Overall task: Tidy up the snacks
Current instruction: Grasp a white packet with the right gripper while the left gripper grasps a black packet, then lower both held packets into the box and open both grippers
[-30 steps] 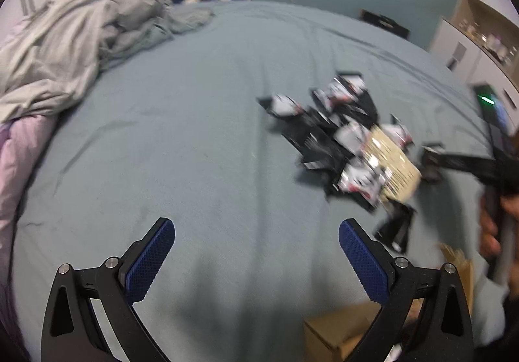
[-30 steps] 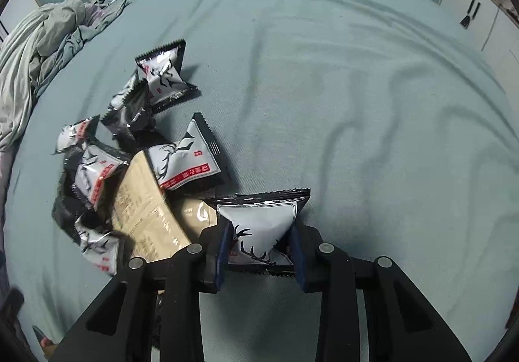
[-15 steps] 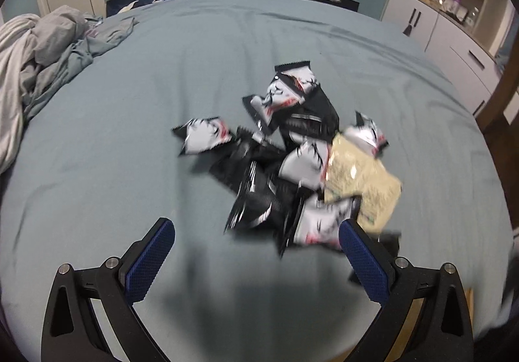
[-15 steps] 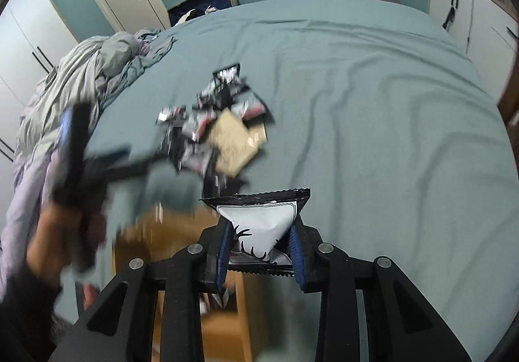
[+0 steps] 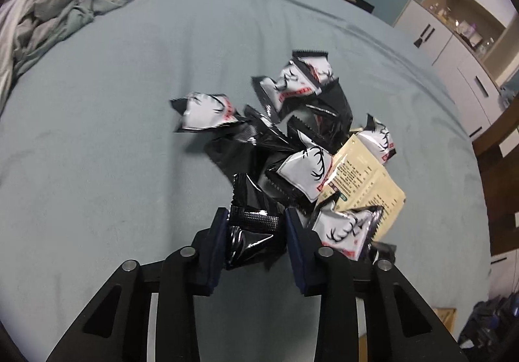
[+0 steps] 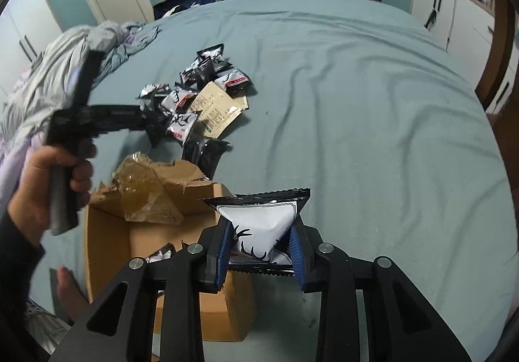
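A pile of snack packets (image 5: 301, 147), black, white and one beige (image 5: 366, 186), lies on the blue-grey bed. My left gripper (image 5: 256, 232) is shut on a black packet (image 5: 253, 232) at the pile's near edge. My right gripper (image 6: 261, 250) is shut on a white packet with antler print (image 6: 262, 222) and holds it above the right rim of an open cardboard box (image 6: 107, 232). In the right wrist view the pile (image 6: 201, 95) lies beyond the box, with the left gripper (image 6: 146, 121) at it.
Crumpled grey bedding (image 5: 42, 14) lies at the bed's far left. White cabinets (image 5: 454, 47) stand to the right. The box holds a packet (image 6: 160, 253) and has a torn flap with tape (image 6: 146, 186). A bare foot (image 6: 71, 293) is beside the box.
My left gripper moved to the pile and shut on a black packet. My right gripper carried the white packet back from the pile to above the box.
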Demonstrator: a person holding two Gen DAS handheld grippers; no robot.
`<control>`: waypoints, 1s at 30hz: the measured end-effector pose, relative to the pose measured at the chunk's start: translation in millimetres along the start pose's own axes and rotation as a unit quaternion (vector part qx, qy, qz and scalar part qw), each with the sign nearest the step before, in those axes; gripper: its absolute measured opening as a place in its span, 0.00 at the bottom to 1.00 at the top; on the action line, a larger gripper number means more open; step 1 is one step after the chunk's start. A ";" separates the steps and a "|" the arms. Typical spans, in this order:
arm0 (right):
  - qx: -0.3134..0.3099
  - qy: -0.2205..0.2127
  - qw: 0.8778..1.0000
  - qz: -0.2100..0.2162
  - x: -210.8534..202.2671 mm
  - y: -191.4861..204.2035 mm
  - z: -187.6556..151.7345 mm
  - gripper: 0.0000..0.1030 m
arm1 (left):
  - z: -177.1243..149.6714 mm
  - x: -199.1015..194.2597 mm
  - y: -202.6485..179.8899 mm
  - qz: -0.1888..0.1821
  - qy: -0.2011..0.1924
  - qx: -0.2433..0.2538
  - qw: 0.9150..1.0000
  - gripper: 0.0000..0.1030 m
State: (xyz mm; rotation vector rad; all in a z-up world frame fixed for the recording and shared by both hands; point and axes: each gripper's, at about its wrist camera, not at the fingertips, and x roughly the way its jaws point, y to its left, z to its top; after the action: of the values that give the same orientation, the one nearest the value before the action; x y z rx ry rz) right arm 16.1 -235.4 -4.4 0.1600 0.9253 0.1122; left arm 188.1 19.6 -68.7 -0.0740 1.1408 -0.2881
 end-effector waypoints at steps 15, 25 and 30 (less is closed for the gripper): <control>0.024 -0.002 1.000 0.013 -18.8 -5.6 -3.9 0.29 | -73.6 -126.6 -35.4 -0.005 -0.069 0.068 0.995 0.32; -0.023 -0.019 0.999 0.022 -31.3 14.6 -11.9 0.29 | -145.3 -134.1 -84.1 -0.021 -0.041 0.139 0.989 0.35; -0.050 -0.016 0.999 0.011 -28.3 23.7 -18.4 0.29 | -151.8 -132.3 -95.8 -0.021 -0.053 0.159 0.986 0.67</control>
State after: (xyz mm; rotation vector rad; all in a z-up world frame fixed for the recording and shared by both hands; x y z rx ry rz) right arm -16.2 -215.1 11.3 0.0795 0.8836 0.1747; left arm -18.0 -24.3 4.3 0.1665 0.9761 -0.4941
